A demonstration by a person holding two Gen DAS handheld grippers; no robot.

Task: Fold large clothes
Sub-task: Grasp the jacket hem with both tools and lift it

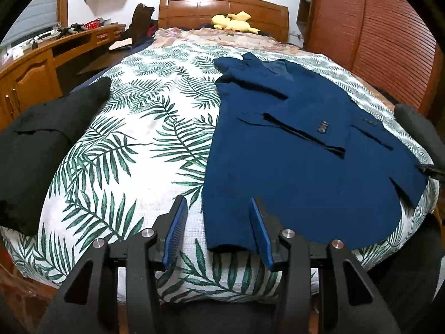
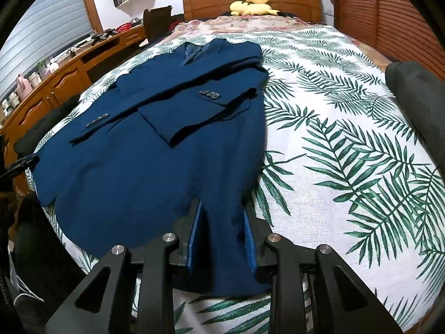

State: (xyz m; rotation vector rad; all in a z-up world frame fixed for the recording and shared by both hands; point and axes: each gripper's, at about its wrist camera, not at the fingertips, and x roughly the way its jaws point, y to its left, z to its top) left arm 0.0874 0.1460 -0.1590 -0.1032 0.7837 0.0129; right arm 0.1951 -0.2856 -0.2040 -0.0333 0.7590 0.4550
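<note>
Beneath right tongs point(image 2: 222, 233), jacket point(image 2: 155, 153) hem hidden

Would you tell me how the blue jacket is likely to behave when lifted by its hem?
The blue jacket lies flat with sleeves folded across, so it will probably drape limply. Its thick-looking cloth suggests some weight, and the loose sleeves may slide off.
</note>
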